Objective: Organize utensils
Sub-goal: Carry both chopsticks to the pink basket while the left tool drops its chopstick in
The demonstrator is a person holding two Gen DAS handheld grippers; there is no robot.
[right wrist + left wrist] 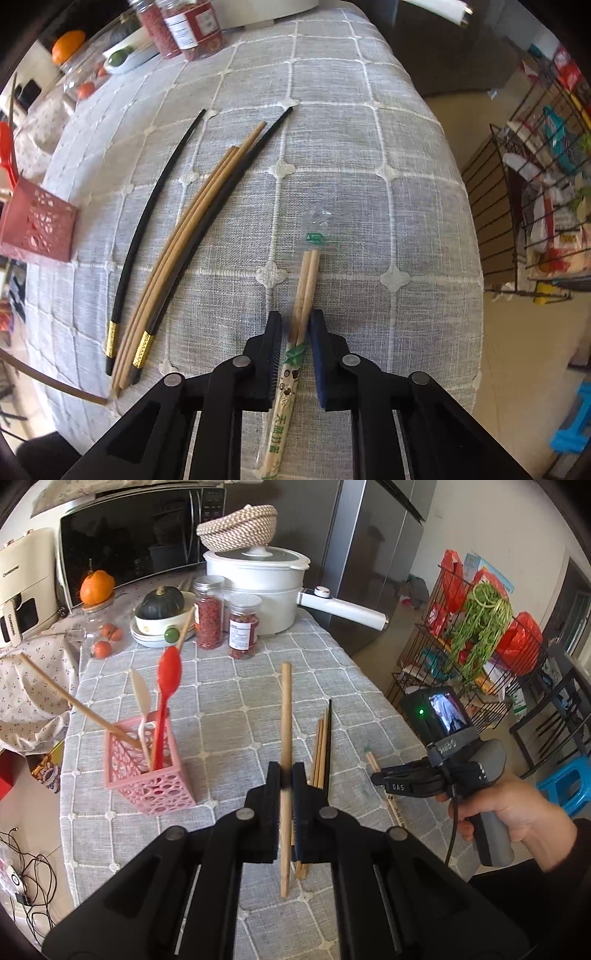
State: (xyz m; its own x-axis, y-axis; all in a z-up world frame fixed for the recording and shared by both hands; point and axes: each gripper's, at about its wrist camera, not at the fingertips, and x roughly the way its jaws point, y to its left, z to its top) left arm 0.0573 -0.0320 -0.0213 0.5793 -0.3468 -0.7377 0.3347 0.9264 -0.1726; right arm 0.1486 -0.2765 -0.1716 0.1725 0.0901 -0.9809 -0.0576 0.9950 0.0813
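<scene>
Wooden and pale, the long stick [285, 738] held in the left gripper [285, 779] runs straight away from the camera, its far end aimed at the white pot [258, 590] and its near end hanging over the grey checked tablecloth [229, 686]. Both fingers are pressed against it, clamped about midway along its length.

To the left stands the pink basket [147, 775] with a red spoon [168, 686], a cream spoon [142, 709] and another wooden stick [74, 701] leaning out of it. Just right of the gripper lies a bundle of loose chopsticks [322, 746], also pointing away. Two jars [225, 614] stand near the pot.

The right gripper [295, 325] sits low over the cloth, its fingers parted on either side of a wrapped pair of chopsticks [304, 291] without closing on them. That pair lies lengthwise between the fingers, bare tips pointing away. To its left lie two black chopsticks [155, 206] and the tan chopsticks [195, 229], angled up to the right.
</scene>
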